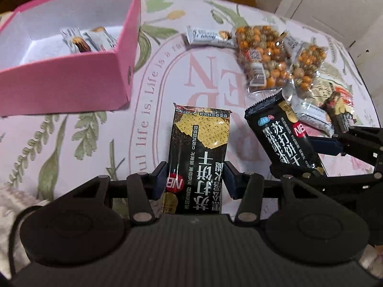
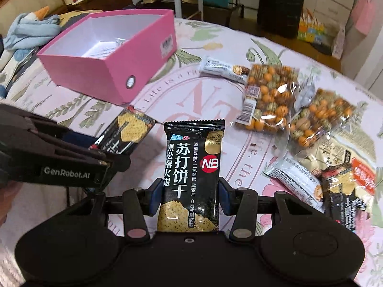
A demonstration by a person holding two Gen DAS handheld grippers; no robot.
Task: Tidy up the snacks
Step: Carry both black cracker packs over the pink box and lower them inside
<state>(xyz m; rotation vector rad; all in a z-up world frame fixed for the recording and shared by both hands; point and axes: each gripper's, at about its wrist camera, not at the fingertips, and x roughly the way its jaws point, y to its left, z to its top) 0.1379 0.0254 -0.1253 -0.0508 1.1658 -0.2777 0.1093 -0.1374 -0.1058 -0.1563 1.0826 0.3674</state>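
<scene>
My left gripper (image 1: 195, 179) is shut on a black soda-cracker packet (image 1: 198, 148), held above the floral tablecloth; in the right wrist view that packet (image 2: 126, 131) shows at left. My right gripper (image 2: 190, 191) is shut on a second black cracker packet (image 2: 192, 167), which in the left wrist view (image 1: 282, 136) hangs at right. A pink box (image 1: 71, 76) with a white inside stands at the far left and holds a few small snack bars (image 1: 83, 39). On the cloth lie two clear bags of orange coated nuts (image 2: 270, 100), a white bar (image 2: 220, 68) and more packets (image 2: 344, 191) at right.
The round table's edge (image 1: 368, 91) curves along the right. A blue cloth (image 2: 26, 28) lies behind the pink box (image 2: 107, 67). Furniture, a dark case (image 2: 280, 4) and bags stand beyond the table. Bare tablecloth (image 1: 107, 138) lies between the box and the snack pile.
</scene>
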